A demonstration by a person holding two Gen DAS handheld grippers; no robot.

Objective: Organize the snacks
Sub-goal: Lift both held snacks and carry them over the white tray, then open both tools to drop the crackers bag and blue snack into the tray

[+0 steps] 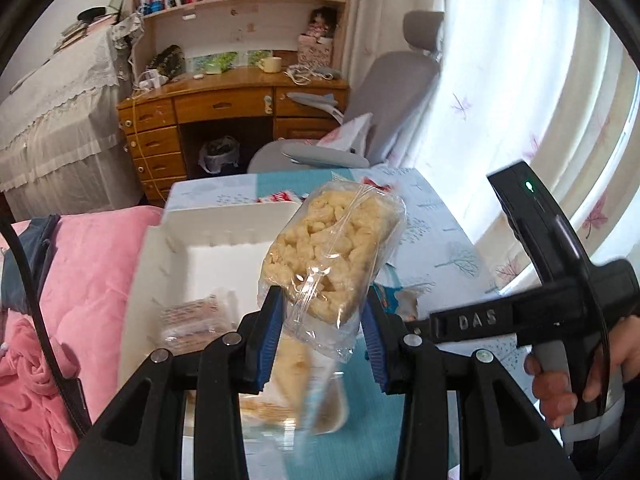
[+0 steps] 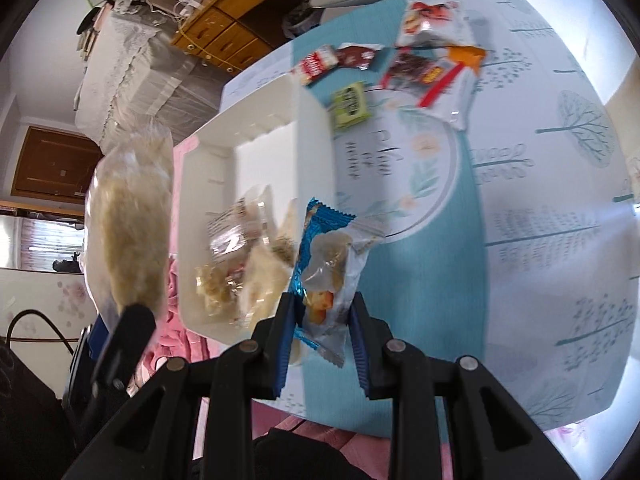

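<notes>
My left gripper [image 1: 324, 312] is shut on a clear bag of pale puffed snack [image 1: 336, 248] and holds it up above the white box [image 1: 224, 224]. The same bag shows blurred at the left of the right wrist view [image 2: 128, 220]. My right gripper [image 2: 322, 320] is shut on a blue-and-clear snack packet [image 2: 328, 264], just right of the white box's [image 2: 316, 152] near corner. Several wrapped snacks [image 2: 236, 256] lie inside the box. More snack packets lie on the table beyond it: red [image 2: 316, 64], green [image 2: 352, 106], brown [image 2: 408, 70] and a white one [image 2: 432, 24].
The table has a blue and white cloth [image 2: 520, 208]. A pink blanket [image 1: 72, 280] lies left of the box. A grey chair [image 1: 360, 120] and a wooden desk [image 1: 224, 104] stand beyond the table. The right gripper's body [image 1: 560, 280] reaches in from the right.
</notes>
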